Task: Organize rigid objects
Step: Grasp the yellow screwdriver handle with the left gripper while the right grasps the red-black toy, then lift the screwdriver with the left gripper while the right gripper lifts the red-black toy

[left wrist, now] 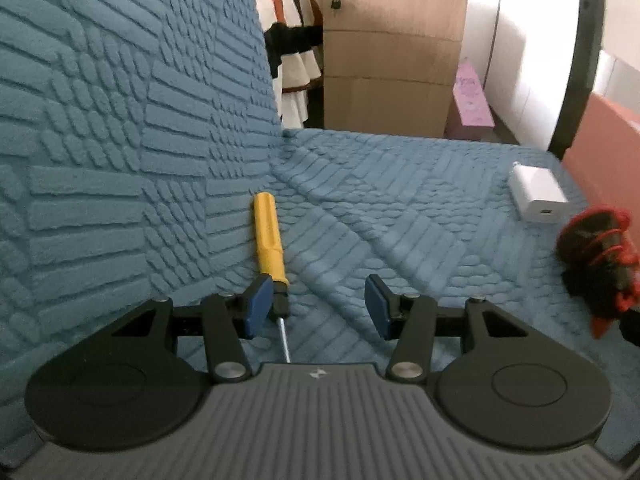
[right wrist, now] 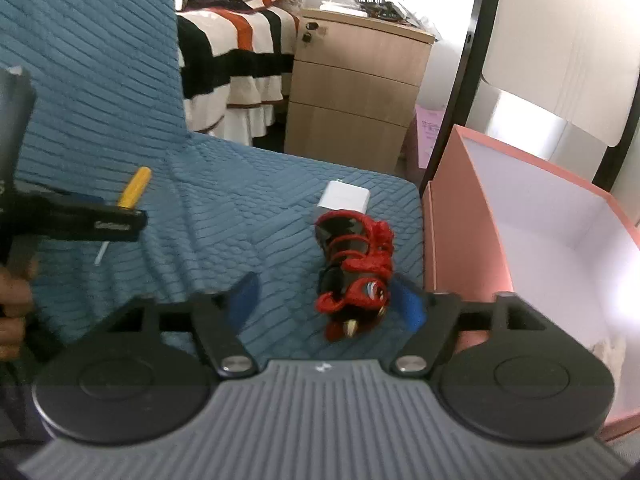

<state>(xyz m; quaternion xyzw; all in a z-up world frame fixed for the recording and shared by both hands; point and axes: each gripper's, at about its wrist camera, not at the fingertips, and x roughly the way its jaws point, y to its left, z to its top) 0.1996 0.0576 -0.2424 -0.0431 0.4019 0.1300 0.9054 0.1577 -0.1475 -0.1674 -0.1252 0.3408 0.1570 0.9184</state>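
Note:
A yellow-handled screwdriver (left wrist: 271, 236) lies on the blue sofa seat against the backrest, shaft toward me. My left gripper (left wrist: 318, 306) is open; its left pad sits beside the screwdriver's collar, and the tool lies just inside that pad. In the right wrist view the screwdriver (right wrist: 135, 188) shows behind the left gripper's finger. My right gripper (right wrist: 330, 302) is open around a red and black figurine (right wrist: 356, 264) lying on the seat, which also shows in the left wrist view (left wrist: 600, 260). A white charger block (right wrist: 344, 197) (left wrist: 536, 194) lies just beyond it.
An open pink box (right wrist: 472, 208) with a white inside stands at the seat's right edge. The sofa backrest (left wrist: 120, 120) rises on the left. A wooden drawer cabinet (right wrist: 352, 92) and a striped bed (right wrist: 236, 40) stand beyond the sofa.

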